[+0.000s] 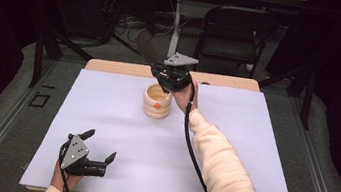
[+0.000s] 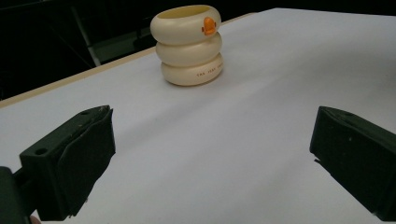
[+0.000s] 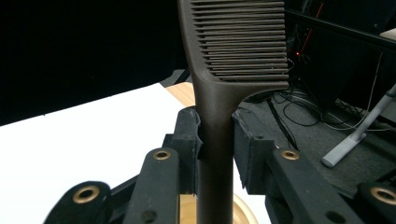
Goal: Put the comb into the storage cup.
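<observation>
A cream ringed cup (image 1: 157, 101) with a small orange mark stands upright on the white mat (image 1: 105, 117); the left gripper view shows the cup (image 2: 189, 44) ahead. My right gripper (image 1: 161, 72) hovers just above and behind the cup, shut on the handle of a dark brown comb (image 1: 148, 47) that slants up to the left. In the right gripper view the comb (image 3: 219, 93) rises between the black pads (image 3: 190, 140), teeth at top, and its handle end points down toward the cup's mouth (image 3: 187, 210). My left gripper (image 1: 99, 148) rests near the mat's front left, open and with nothing in it.
The mat covers a wooden table (image 1: 112, 66). Beyond the table stand a dark folding chair (image 1: 232, 34), a table leg and floor cables (image 1: 133, 22). Black rails (image 1: 322, 168) run along both sides.
</observation>
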Demonstrator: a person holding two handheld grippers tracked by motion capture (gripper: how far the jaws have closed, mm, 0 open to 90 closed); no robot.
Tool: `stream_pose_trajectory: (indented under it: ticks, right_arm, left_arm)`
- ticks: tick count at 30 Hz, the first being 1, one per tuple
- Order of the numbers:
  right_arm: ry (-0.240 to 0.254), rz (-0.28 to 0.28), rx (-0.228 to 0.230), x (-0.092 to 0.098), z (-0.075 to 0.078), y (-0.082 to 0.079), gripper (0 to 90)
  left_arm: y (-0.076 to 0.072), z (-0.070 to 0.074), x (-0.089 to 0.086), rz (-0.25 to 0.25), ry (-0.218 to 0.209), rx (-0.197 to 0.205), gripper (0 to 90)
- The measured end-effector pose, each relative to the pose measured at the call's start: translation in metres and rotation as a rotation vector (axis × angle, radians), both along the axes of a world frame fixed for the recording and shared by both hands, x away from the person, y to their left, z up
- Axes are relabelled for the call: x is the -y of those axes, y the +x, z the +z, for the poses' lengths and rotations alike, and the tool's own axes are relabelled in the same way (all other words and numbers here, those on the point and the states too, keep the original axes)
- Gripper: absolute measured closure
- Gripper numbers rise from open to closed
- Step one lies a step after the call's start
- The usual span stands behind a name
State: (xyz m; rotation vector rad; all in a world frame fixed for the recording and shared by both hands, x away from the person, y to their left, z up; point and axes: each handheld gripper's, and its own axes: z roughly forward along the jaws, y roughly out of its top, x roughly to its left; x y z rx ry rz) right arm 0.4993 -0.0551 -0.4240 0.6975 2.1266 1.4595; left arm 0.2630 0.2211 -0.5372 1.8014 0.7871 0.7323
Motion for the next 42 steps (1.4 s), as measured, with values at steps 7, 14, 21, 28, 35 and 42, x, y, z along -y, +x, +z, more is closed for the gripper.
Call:
stream_pose_trajectory:
  ticks: [7,14,21,28,35,42]
  right_arm:
    - [0.012,-0.003,0.007,-0.003,-0.004,0.002,72.4]
    - [0.020,-0.001,0.014,-0.007,-0.008,0.003,72.4]
    - [0.018,0.004,0.017,-0.012,-0.013,0.005,72.4]
    - [0.015,0.006,0.005,-0.016,-0.020,0.007,72.4]
    - [0.006,0.015,0.002,-0.020,-0.026,0.007,72.4]
    - [0.004,0.018,-0.010,-0.020,-0.032,0.008,72.4]
  left_arm:
    - [0.000,0.000,0.000,0.002,0.000,0.001,0.2]
    - [0.000,0.000,0.000,0.002,0.000,0.001,0.2]
    - [0.000,0.000,0.000,-0.001,-0.002,0.002,0.2]
    - [0.000,0.000,0.000,0.000,-0.002,0.001,0.2]
    - [0.000,0.000,0.000,-0.001,-0.002,0.002,0.2]
    - [0.000,0.000,0.000,-0.001,-0.002,0.002,0.2]
